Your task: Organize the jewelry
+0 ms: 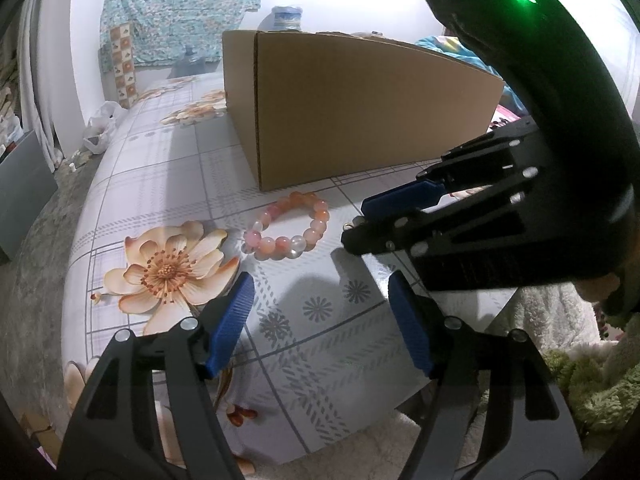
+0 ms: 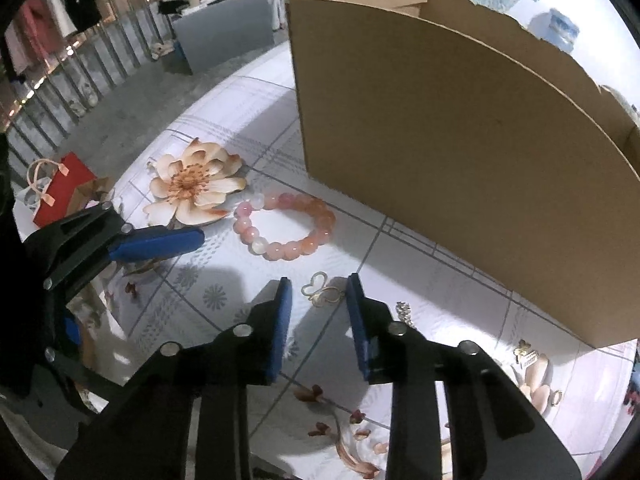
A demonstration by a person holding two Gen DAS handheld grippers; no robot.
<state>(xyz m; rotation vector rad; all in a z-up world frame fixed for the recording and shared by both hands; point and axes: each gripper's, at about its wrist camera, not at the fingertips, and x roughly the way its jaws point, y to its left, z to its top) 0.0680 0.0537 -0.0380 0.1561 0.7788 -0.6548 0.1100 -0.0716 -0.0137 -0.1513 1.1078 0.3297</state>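
Note:
A pink and orange bead bracelet (image 1: 288,224) (image 2: 286,226) lies on the flowered tablecloth in front of a tall cardboard box (image 1: 360,108) (image 2: 460,152). A small gold butterfly ring (image 2: 322,290) lies on the cloth just nearer than the bracelet. My right gripper (image 2: 318,300) points down at it, its blue pads on either side of the ring with a little gap, not pressing. In the left wrist view the right gripper (image 1: 354,222) comes in from the right. My left gripper (image 1: 320,320) hangs wide open over bare cloth, short of the bracelet, with nothing between its fingers (image 2: 160,244).
More small pieces lie to the right along the box: a silver one (image 2: 404,310), a gold earring (image 2: 526,352) and a ring (image 2: 556,398). A red gift bag (image 2: 60,188) stands off the table's left edge. The box walls off the far side.

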